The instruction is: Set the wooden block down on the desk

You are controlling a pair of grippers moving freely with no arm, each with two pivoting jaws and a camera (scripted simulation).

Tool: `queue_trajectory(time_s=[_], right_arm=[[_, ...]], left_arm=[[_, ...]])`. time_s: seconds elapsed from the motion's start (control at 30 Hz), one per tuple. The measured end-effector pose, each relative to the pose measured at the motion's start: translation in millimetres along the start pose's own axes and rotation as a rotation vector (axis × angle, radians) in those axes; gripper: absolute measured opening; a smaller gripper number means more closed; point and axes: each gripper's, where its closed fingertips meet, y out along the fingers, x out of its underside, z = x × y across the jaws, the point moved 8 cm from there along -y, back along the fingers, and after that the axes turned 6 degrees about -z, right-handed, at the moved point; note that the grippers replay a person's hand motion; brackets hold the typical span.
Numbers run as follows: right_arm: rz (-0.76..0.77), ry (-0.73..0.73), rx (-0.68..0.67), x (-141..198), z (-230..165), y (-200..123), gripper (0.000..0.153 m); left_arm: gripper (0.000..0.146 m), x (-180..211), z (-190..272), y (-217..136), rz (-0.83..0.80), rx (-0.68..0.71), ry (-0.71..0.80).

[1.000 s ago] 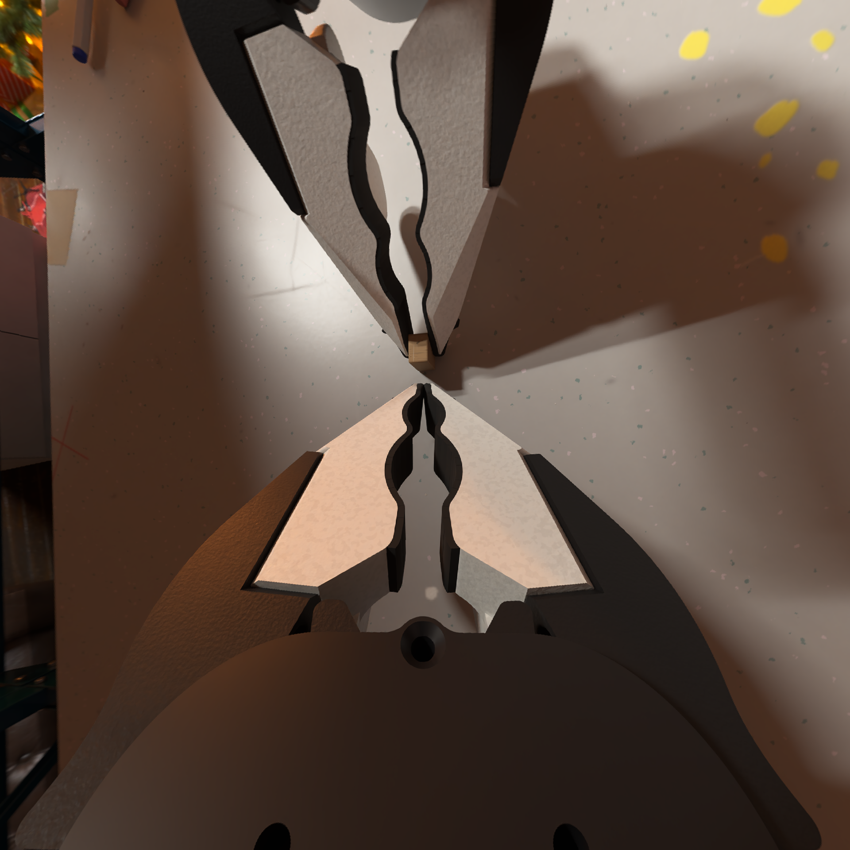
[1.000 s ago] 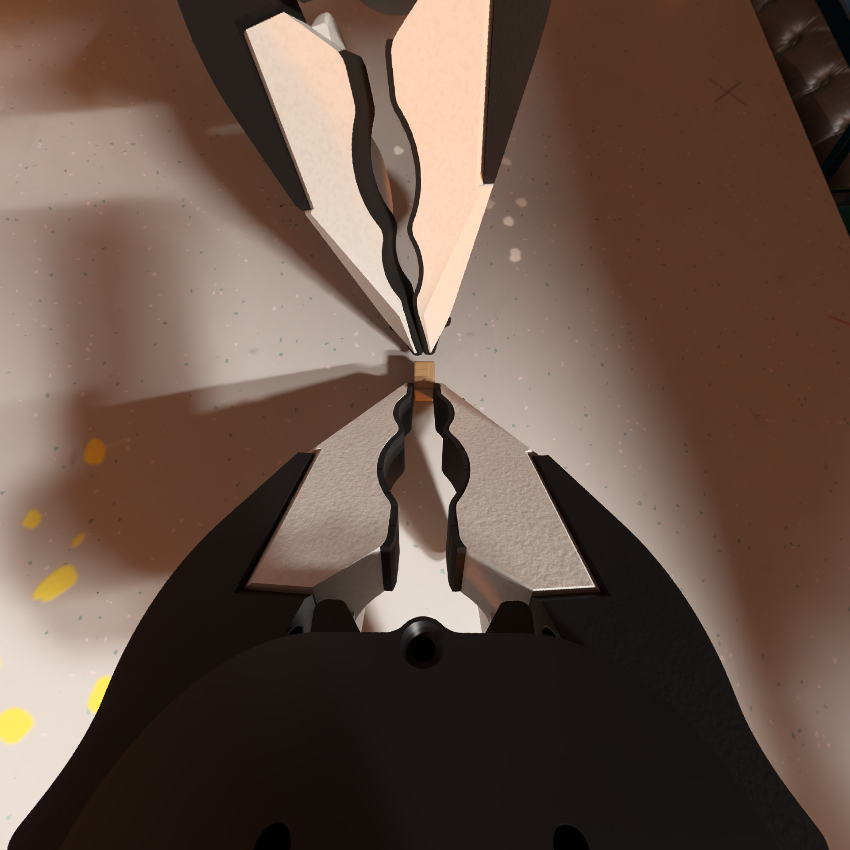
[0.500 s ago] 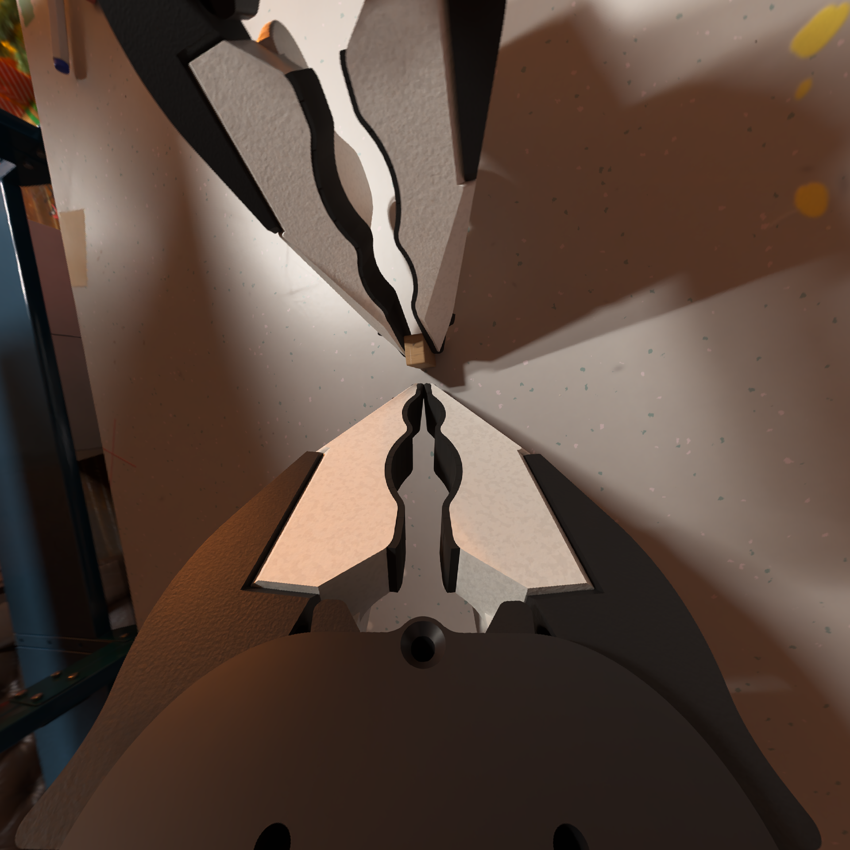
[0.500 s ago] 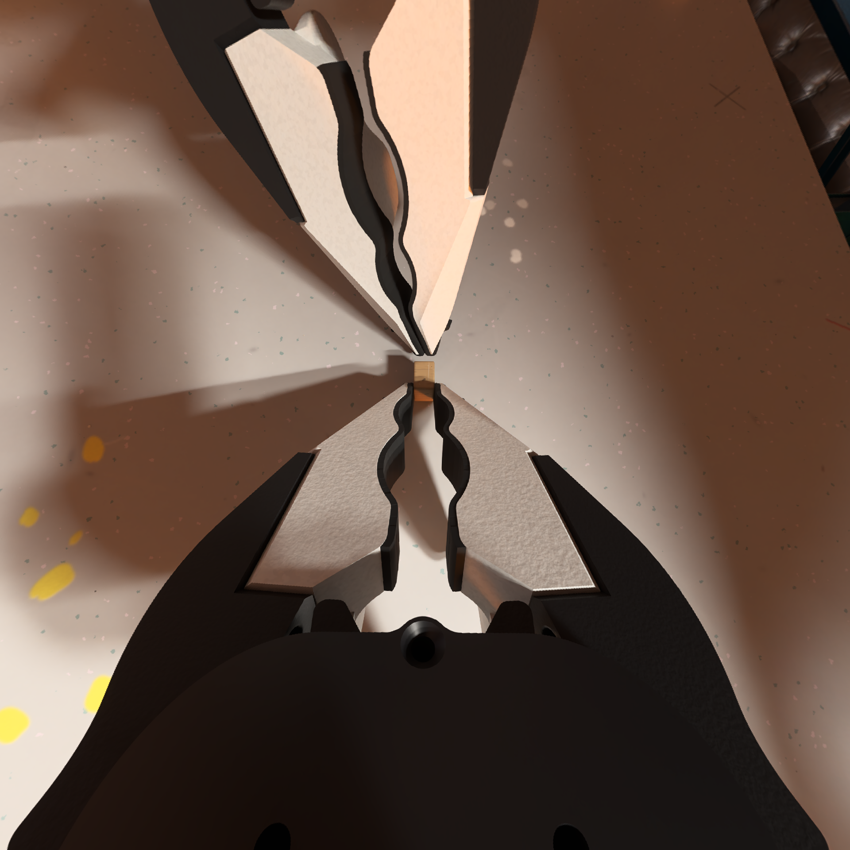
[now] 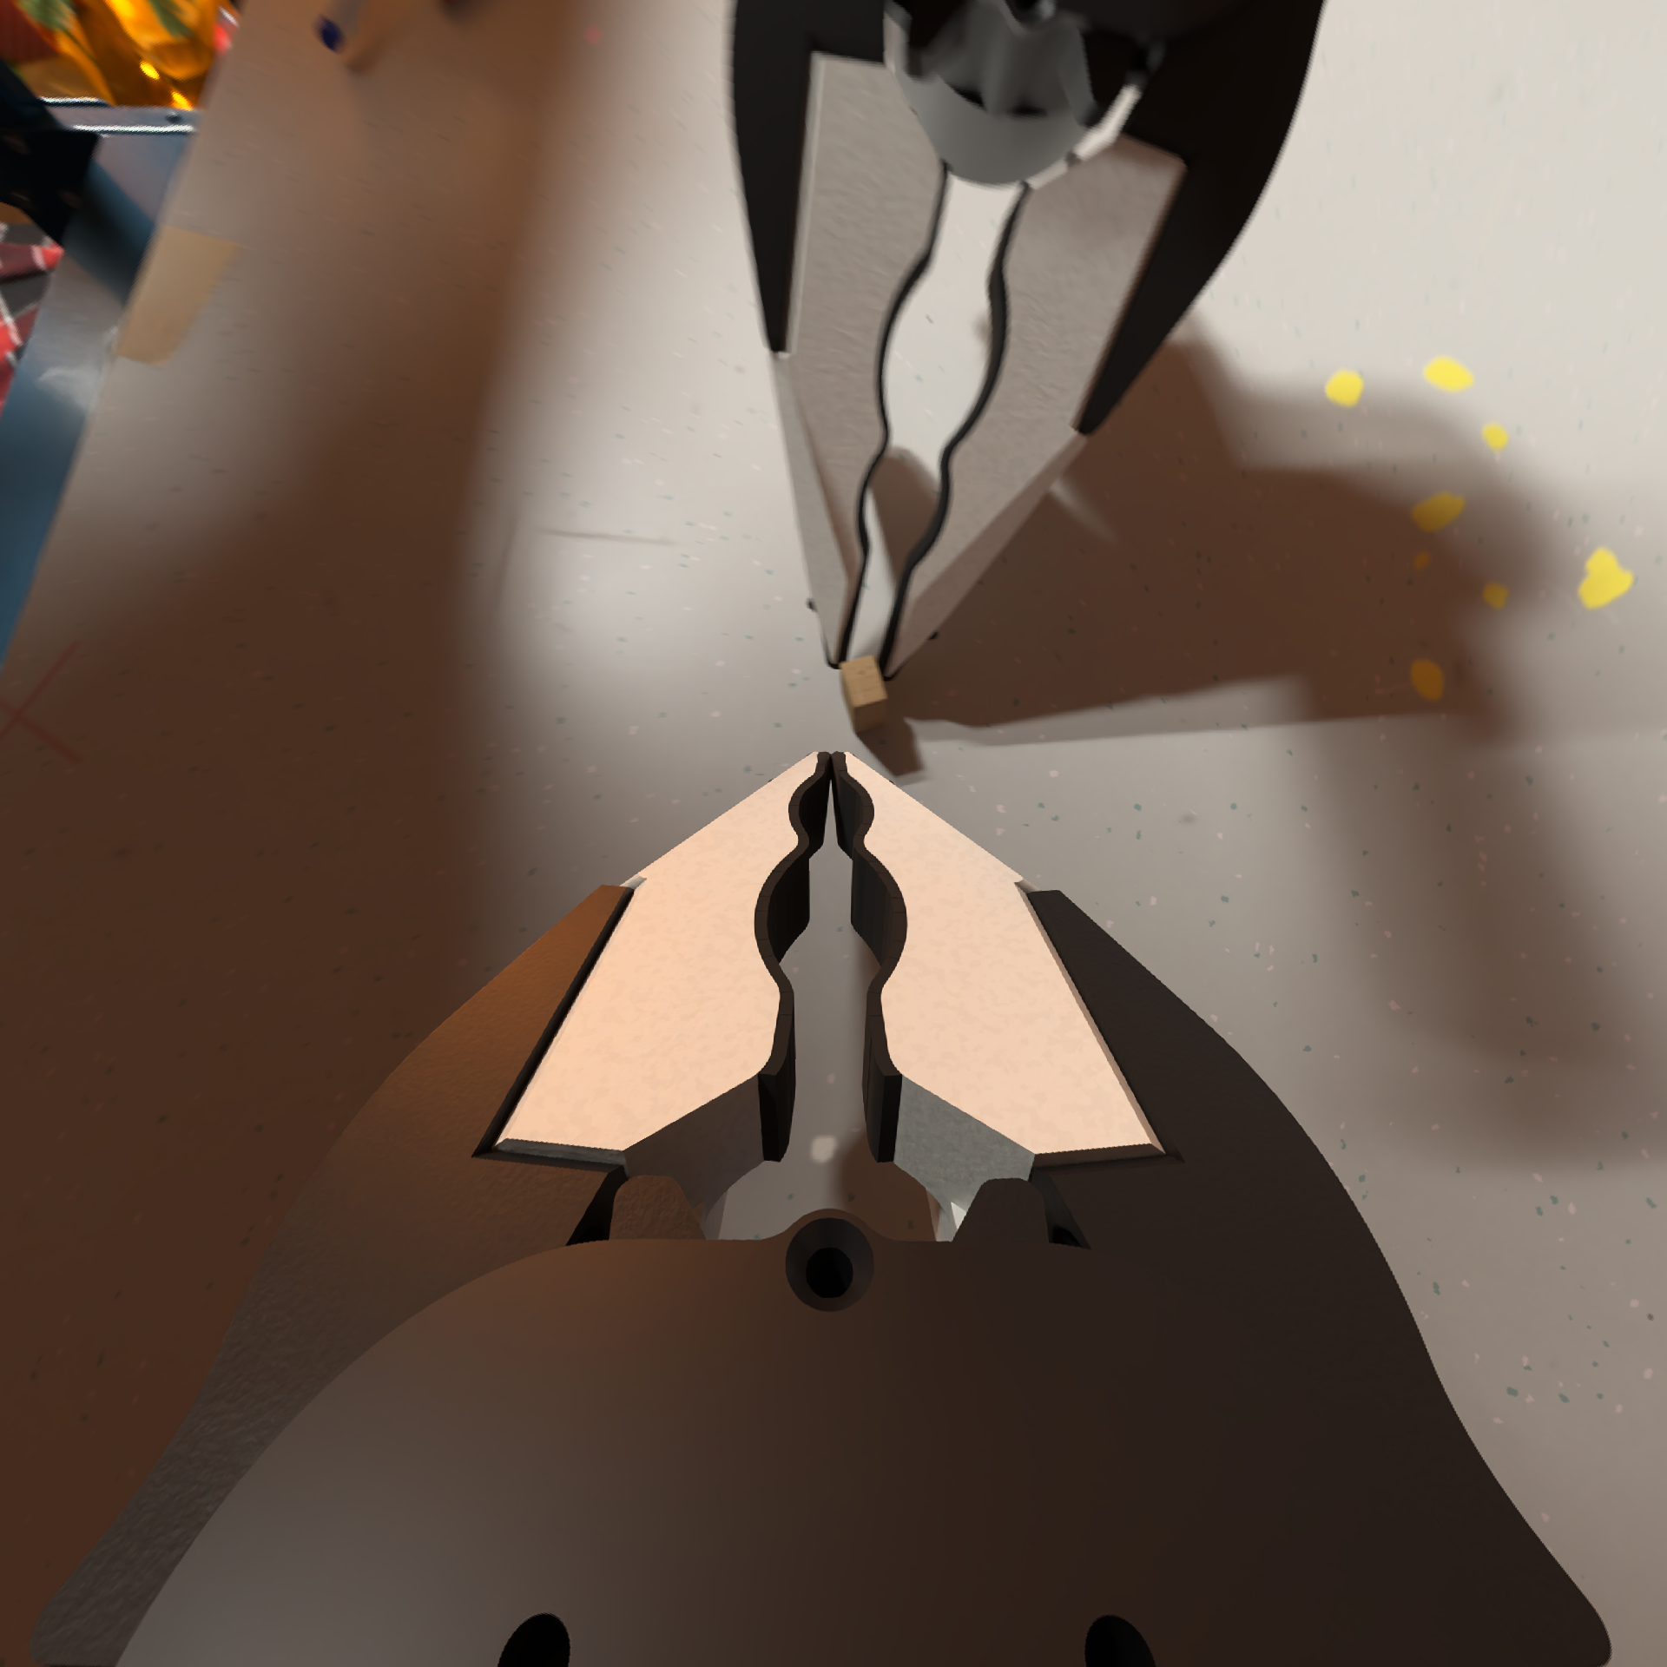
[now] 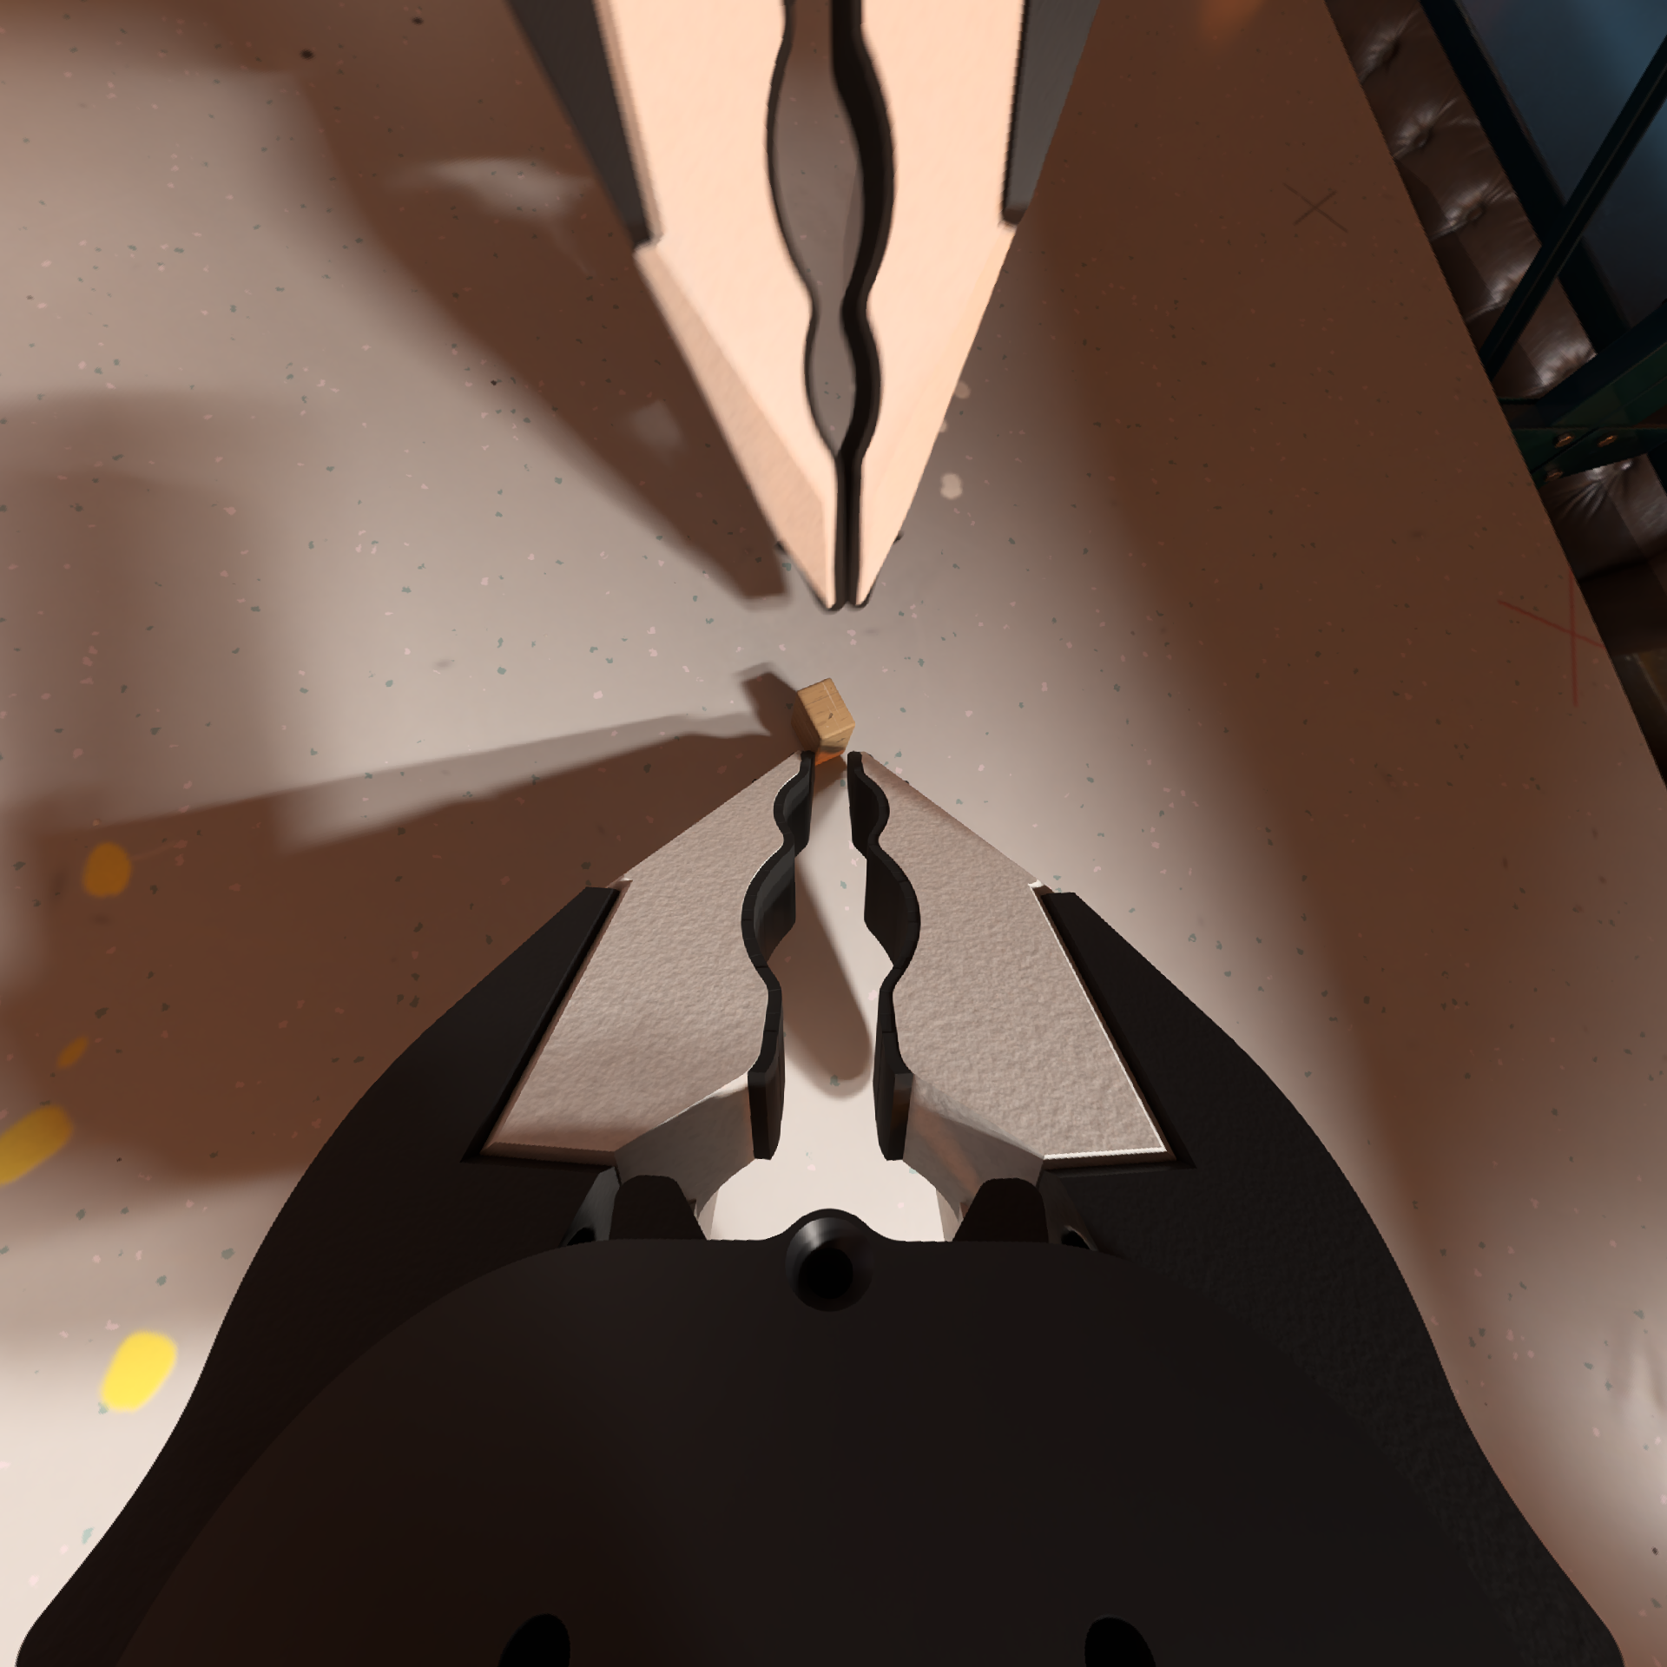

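The small wooden block (image 6: 824, 717) lies on the speckled desk (image 6: 1173, 812) just past my right gripper's (image 6: 827, 762) tips, turned corner-on, with its shadow touching it. The right jaws stand slightly apart and hold nothing. In the left wrist view the block (image 5: 863, 693) sits right under the right gripper (image 5: 868, 666), which points down at it. My left gripper (image 5: 830, 756) is shut and empty, a short way in front of the block. It also shows in the right wrist view (image 6: 843, 603), facing my right gripper.
The desk edge runs down the left of the left wrist view, with a tan note (image 5: 171, 289) and a red cross mark (image 5: 36, 713) near it. Yellow light spots (image 5: 1606, 577) dot the desk. A dark padded seat (image 6: 1479, 207) lies beyond the desk's right edge.
The block has left the right gripper's tips, turned, and now rests on the desk just beyond them. The left gripper has drawn back from the right one, widening the gap between them.
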Motion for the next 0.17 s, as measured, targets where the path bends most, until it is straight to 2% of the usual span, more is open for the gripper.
queue_trajectory(time_s=[0.03, 0.1, 0.17], right_arm=[[0.002, 0.002, -0.002, 0.2, 0.2, -0.5, 0.007], [0.006, -0.003, -0.003, 0.3, -0.4, -0.9, 0.007], [0.002, -0.017, -0.005, 0.3, -1.5, -0.5, 0.008]], left_arm=[[0.0, -0.1, -4.0, -4.7, 0.023, -0.007, -0.02], [0.014, 0.9, -12.2, -15.5, 0.055, -0.04, -0.054], [0.018, 4.8, -19.6, -28.2, 0.093, -0.087, -0.096]])
